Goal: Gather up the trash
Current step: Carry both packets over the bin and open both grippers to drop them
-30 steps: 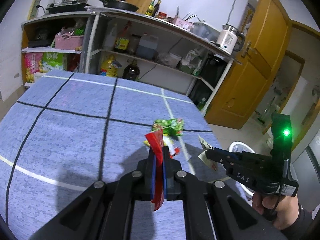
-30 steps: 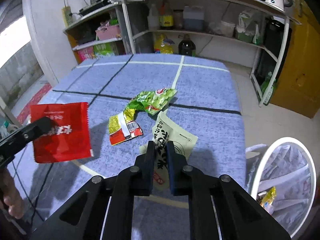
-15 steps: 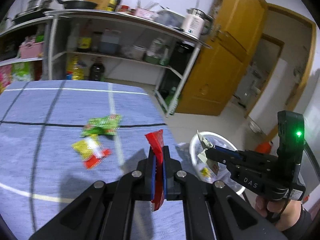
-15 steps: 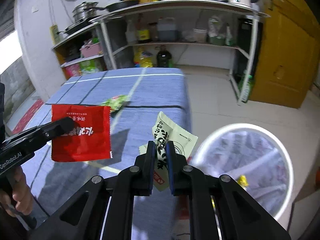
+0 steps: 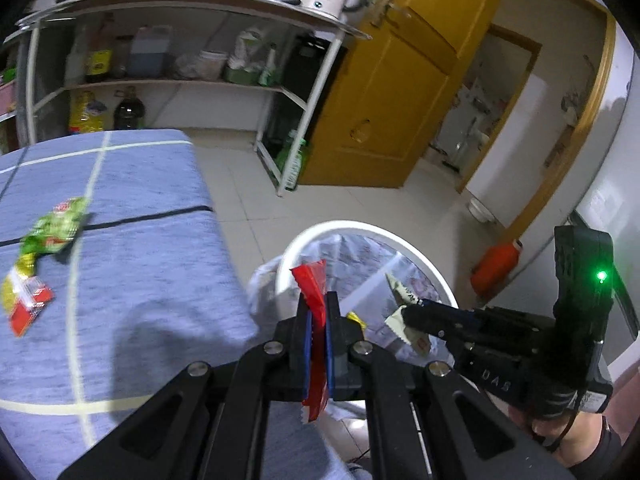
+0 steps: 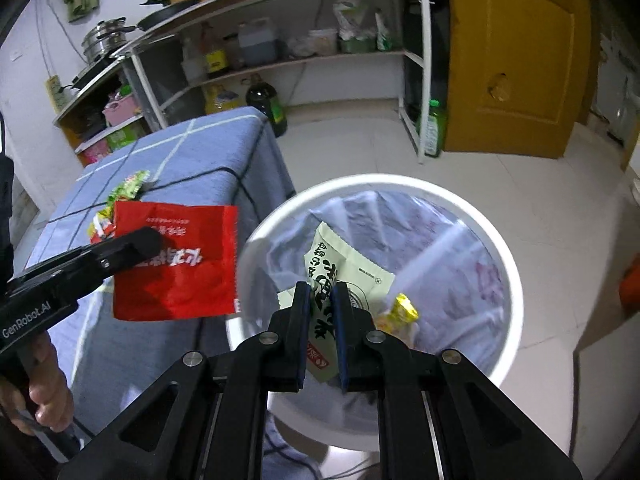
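My left gripper is shut on a red wrapper, held at the table's right edge beside the white bin. The red wrapper also shows flat in the right wrist view, left of the bin rim. My right gripper is shut on a pale cream packet with black print and holds it over the bin's open mouth. A yellow wrapper lies inside the lined bin. A green wrapper and a yellow-red wrapper lie on the blue table.
A white metal shelf rack with bottles and jars stands behind the table. A yellow wooden door is to the right. An orange object sits on the tiled floor beyond the bin.
Both grippers have swung right, away from the table, each carrying its wrapper. The bin has come from the right edge of view to directly under the right gripper.
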A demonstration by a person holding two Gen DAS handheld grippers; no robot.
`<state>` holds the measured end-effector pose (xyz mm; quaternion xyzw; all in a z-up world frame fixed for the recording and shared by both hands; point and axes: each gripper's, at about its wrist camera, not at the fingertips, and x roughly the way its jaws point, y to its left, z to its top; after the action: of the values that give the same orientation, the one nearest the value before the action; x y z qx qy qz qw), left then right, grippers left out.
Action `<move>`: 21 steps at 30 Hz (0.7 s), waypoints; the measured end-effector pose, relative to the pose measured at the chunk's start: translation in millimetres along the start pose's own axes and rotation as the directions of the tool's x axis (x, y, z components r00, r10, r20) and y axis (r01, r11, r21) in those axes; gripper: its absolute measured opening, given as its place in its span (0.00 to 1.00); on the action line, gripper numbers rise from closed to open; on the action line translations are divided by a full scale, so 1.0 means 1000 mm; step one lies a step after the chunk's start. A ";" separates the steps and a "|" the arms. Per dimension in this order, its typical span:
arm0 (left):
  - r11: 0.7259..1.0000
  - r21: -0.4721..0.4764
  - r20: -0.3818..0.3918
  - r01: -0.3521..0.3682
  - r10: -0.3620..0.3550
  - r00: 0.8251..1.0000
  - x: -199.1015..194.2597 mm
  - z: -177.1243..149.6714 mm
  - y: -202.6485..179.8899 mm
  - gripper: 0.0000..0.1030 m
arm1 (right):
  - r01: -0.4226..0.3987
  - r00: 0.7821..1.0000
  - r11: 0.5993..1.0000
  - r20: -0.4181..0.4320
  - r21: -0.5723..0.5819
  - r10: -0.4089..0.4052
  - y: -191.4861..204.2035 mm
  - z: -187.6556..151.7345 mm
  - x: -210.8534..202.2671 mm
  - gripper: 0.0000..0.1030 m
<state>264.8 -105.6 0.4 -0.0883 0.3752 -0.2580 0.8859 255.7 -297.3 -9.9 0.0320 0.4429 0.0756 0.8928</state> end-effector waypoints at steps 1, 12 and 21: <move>1.000 0.007 -0.008 0.004 -0.004 1.000 0.006 0.000 -0.004 0.05 | 0.001 1.000 1.000 -0.008 0.002 -0.001 -0.002 -0.002 0.001 0.12; 0.999 0.042 -0.083 0.016 -0.013 0.996 0.036 -0.005 -0.024 0.22 | 0.049 0.998 0.997 -0.036 0.067 -0.046 -0.033 -0.014 0.004 0.26; 0.999 0.049 -0.017 -0.010 0.011 1.000 0.004 -0.004 -0.015 0.22 | -0.018 0.997 0.998 0.072 0.064 0.014 -0.020 -0.004 -0.021 0.33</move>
<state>258.2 -120.3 0.9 -0.0627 0.3767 -0.2632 0.8859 242.0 -320.5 2.1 0.0670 0.4127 0.0672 0.9059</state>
